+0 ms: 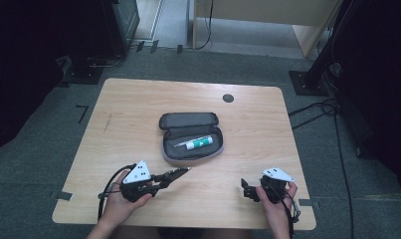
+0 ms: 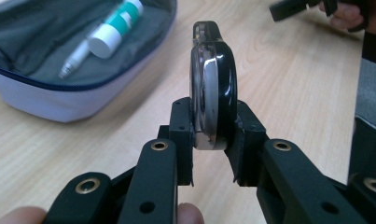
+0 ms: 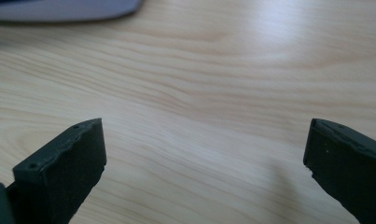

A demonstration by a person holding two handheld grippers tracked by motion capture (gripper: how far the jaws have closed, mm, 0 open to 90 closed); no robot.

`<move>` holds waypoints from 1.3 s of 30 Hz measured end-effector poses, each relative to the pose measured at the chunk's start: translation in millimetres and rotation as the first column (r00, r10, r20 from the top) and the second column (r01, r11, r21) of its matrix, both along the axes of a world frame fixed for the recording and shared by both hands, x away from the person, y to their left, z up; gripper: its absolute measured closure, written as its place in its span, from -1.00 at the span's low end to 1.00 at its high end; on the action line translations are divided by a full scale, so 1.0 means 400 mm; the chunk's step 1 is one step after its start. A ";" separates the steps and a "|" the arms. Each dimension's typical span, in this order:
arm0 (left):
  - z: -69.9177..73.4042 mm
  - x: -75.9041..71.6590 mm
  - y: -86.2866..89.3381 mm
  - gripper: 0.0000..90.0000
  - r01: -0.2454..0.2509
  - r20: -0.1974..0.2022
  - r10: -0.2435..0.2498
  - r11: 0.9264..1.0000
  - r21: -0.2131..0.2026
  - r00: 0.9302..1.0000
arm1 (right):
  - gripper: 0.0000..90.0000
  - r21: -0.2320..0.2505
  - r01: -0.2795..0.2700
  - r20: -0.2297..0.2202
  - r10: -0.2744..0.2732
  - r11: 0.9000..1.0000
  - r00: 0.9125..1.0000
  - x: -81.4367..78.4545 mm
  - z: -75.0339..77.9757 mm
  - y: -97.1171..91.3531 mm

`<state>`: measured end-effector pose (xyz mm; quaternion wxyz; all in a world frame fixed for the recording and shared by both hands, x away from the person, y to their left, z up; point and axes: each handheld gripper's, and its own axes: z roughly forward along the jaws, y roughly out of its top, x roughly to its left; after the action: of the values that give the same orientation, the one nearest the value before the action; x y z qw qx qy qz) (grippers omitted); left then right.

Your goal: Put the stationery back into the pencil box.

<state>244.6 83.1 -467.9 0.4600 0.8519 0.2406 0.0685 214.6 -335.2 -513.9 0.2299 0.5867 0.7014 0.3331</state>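
left jaws clamp a glossy black object

the left gripper (image 2: 213, 135) has its jaws pressed on a glossy black object (image 2: 213, 93) that stands on edge between them and sticks out ahead. beyond and left of those jaws lies the open grey case (image 2: 50, 100). the right gripper (image 3: 204, 154) holds its jaws wide apart, bare wooden table (image 3: 213, 84) between them.

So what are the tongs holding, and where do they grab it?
The left tongs pinch a shiny black clip-like thing by its near end, held on edge. The right tongs are open and hold nothing.
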 end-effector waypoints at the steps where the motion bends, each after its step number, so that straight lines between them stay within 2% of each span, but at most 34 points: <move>1: 0.004 0.004 -0.001 0.66 0.001 0.008 -0.001 1.000 0.002 1.000 | -1.00 -0.043 0.018 -0.003 -0.018 0.999 1.000 -0.003 -0.003 -0.006; 2: 0.008 0.008 -0.001 0.66 -0.002 0.015 0.002 1.000 0.002 1.000 | -1.00 -0.062 0.027 -0.002 -0.027 0.998 1.000 -0.006 -0.007 -0.012; 5: 0.023 0.022 -0.005 0.66 -0.007 0.024 0.007 1.000 0.016 1.000 | -1.00 -0.067 0.048 -0.007 -0.049 0.997 0.999 -0.009 -0.017 -0.033; 7: 0.032 0.032 -0.008 0.66 -0.012 0.029 0.012 1.000 0.020 0.999 | -1.00 -0.066 0.054 -0.024 -0.056 0.996 0.998 -0.008 -0.022 -0.046; 13: 0.053 0.071 -0.016 0.66 -0.041 0.031 0.041 0.999 0.015 0.999 | -1.00 -0.064 0.092 -0.038 -0.094 0.994 0.995 -0.019 -0.027 -0.078; 17: 0.060 0.101 -0.027 0.66 -0.054 0.026 0.053 0.998 0.025 0.998 | -1.00 -0.052 0.091 -0.042 -0.094 0.994 0.995 -0.025 -0.030 -0.108; 23: 0.054 0.143 -0.046 0.66 -0.063 0.007 0.063 0.996 0.055 0.998 | -1.00 -0.050 0.089 -0.033 -0.091 0.995 0.995 -0.029 -0.032 -0.120; 27: 0.037 0.174 -0.068 0.66 -0.062 -0.014 0.064 0.994 0.090 0.998 | -1.00 -0.050 0.087 -0.033 -0.089 0.995 0.996 -0.029 -0.032 -0.121; 29: 0.029 0.194 -0.079 0.66 -0.065 -0.033 0.068 0.993 0.096 0.997 | -1.00 -0.052 0.083 -0.031 -0.084 0.995 0.996 -0.029 -0.033 -0.121; 31: 0.027 0.208 -0.087 0.66 -0.066 -0.035 0.070 0.992 0.103 0.997 | -1.00 -0.052 0.082 -0.030 -0.084 0.995 0.996 -0.029 -0.033 -0.121; 39: 0.018 0.265 -0.144 0.66 -0.039 -0.071 0.051 0.986 0.164 0.996 | -1.00 -0.045 0.073 -0.029 -0.075 0.996 0.997 -0.029 -0.033 -0.121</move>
<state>350.5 25.4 -460.5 0.3783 0.8828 0.2704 0.0663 203.0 -383.8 -527.0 0.2442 0.6121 0.6897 0.2999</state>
